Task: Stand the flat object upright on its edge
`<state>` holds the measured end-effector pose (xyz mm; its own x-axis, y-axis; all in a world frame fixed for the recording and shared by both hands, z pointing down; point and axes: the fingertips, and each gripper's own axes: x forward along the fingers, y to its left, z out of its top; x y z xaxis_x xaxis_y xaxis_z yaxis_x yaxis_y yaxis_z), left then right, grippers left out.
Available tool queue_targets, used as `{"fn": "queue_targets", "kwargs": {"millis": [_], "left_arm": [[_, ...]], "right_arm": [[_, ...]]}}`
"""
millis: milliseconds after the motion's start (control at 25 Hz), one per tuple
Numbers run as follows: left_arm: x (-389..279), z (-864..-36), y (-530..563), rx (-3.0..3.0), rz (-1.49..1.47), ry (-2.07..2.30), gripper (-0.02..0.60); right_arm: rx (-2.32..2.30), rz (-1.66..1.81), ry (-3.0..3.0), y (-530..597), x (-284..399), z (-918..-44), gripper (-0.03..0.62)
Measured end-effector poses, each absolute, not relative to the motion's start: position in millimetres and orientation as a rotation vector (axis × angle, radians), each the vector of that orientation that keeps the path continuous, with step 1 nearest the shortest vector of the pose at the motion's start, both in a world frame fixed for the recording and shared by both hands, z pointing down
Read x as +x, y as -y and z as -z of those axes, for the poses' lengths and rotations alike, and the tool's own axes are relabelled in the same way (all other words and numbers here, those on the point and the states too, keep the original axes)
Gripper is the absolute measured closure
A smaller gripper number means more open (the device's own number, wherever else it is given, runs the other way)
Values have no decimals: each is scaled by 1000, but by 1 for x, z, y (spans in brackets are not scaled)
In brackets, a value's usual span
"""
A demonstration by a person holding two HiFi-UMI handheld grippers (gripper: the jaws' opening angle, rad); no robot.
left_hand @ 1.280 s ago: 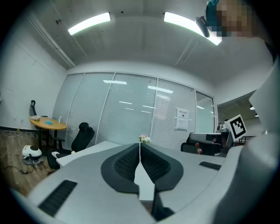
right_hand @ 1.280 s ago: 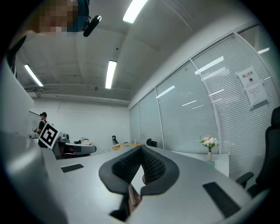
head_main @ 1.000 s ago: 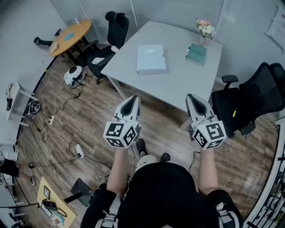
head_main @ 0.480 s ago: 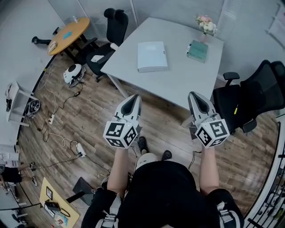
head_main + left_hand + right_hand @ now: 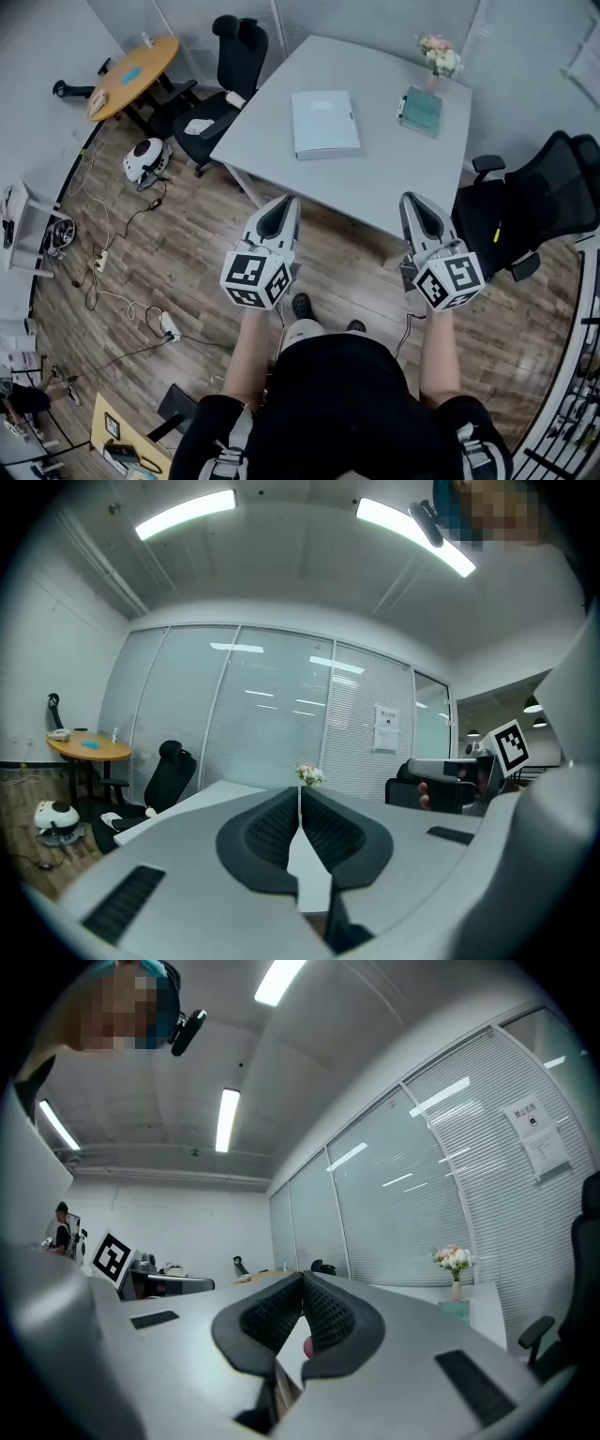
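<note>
A flat white box [image 5: 325, 123] lies face down on the grey table [image 5: 375, 183], toward its far left part. A flat green book [image 5: 421, 111] lies near the far right corner beside a vase of flowers [image 5: 440, 59]. My left gripper [image 5: 283, 202] is held out in front of the table's near edge, over the wood floor, shut and empty. My right gripper [image 5: 413, 200] hovers at the near edge further right, also shut with nothing in it. In the left gripper view the left gripper [image 5: 299, 795] has its jaws together, pointing level across the tabletop; in the right gripper view the right gripper [image 5: 302, 1281] does likewise.
Black office chairs stand at the table's far left [image 5: 240, 49] and right side [image 5: 534, 202]. A round wooden table [image 5: 131, 70], a white helmet-like object [image 5: 143, 157] and loose cables [image 5: 103, 258] occupy the floor at left. Glass partition walls [image 5: 244, 714] close off the back.
Both grippers and the person have come a little closer to the table's near edge. The jaws stay shut and the objects on the table have not moved.
</note>
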<state>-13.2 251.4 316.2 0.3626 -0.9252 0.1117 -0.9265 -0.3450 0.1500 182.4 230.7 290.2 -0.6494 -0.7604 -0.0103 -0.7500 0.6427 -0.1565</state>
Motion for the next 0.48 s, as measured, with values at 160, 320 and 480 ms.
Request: {"fn": "queue_targets", "kwargs": {"millis": [160,320,480], "left_arm": [[-46,-321,-225,2462,-36,1644,552],[-83,-324,-202,2487,-46,1611,552],[-116,-329,-185,2501,-46,1566,552]], "right_arm": [[-1344,240,-2757,-206,151,-296,577],[-1397,235,-2752,-187,112,-300,577],[-1445,237,-2744,-175,78,-303,577]]}}
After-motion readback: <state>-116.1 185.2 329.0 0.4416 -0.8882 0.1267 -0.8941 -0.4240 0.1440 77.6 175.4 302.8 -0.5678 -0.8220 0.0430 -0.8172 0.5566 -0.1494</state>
